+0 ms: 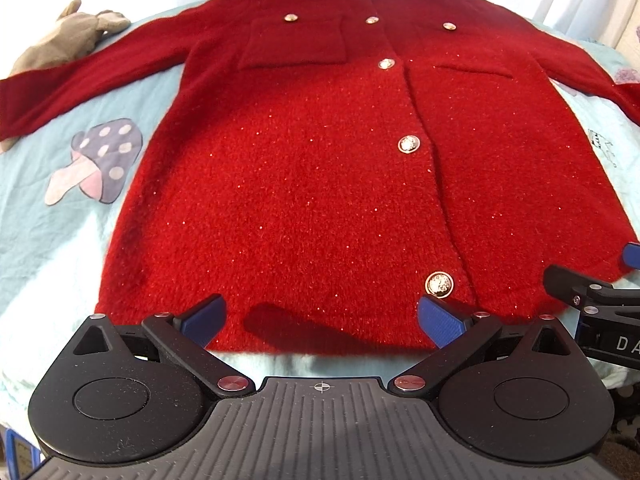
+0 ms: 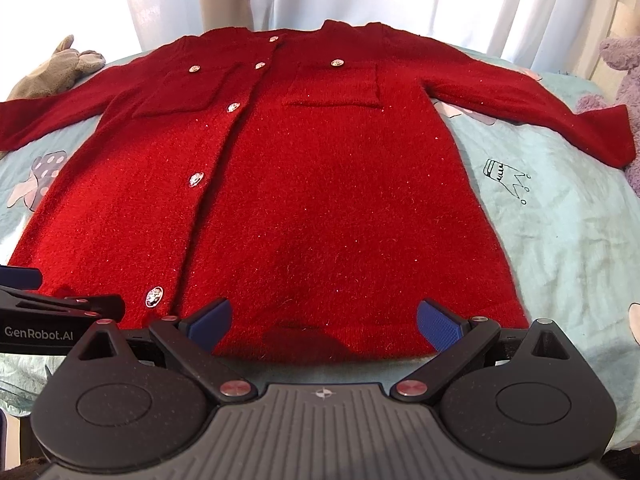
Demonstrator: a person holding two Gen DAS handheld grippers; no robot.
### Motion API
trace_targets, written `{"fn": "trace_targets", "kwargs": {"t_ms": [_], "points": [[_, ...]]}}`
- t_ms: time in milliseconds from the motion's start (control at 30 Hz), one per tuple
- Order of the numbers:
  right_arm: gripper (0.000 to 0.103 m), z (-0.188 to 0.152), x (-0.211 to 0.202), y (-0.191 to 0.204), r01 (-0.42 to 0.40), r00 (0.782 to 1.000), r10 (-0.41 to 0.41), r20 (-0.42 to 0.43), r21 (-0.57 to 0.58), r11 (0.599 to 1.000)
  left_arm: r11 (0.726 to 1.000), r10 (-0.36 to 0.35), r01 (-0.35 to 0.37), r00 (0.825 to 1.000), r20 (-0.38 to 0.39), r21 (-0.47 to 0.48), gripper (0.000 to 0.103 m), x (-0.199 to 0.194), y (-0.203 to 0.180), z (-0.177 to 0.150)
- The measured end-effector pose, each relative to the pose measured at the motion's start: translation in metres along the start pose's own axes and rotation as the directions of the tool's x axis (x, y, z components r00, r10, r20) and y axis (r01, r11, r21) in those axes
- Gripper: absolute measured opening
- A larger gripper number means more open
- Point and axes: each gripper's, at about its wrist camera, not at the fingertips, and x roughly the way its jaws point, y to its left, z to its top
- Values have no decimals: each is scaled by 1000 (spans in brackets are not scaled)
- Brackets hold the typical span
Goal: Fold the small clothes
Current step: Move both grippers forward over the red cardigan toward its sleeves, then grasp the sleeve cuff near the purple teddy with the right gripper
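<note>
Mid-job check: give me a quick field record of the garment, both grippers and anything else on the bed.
garment: red cardigan, spread flat, buttoned, sleeves out to both sides
fold state: not yet folded
left gripper: open, at the hem, holding nothing
right gripper: open, at the hem, holding nothing
surface: light blue sheet with mushroom print
other items: grey plush by the left sleeve; purple plush by the right sleeve

A pale blue printed sheet [image 1: 60,240] carries a flat red cardigan [image 1: 320,180], a grey plush [image 1: 64,40] and a purple plush [image 2: 624,76].
</note>
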Motion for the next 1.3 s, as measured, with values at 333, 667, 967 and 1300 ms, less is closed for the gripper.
{"fn": "trace_targets", "kwargs": {"t_ms": [333, 667, 967, 1300], "points": [[99, 2, 7, -2, -3, 1000, 4, -23, 8, 1000, 1000, 2, -2, 1000, -21, -6, 103, 6, -1, 4], [99, 5, 15, -11, -10, 999, 11, -40, 27, 1000, 1000, 5, -6, 1000, -28, -23, 103, 12, -2, 10], [99, 15, 32, -35, -21, 997, 28, -68, 106, 994, 999, 17, -19, 999, -45, -43, 103, 19, -5, 18], [99, 19, 45, -42, -67, 994, 77, -80, 116, 991, 995, 33, -37, 998, -46, -96, 103, 24, 1, 32]]}}
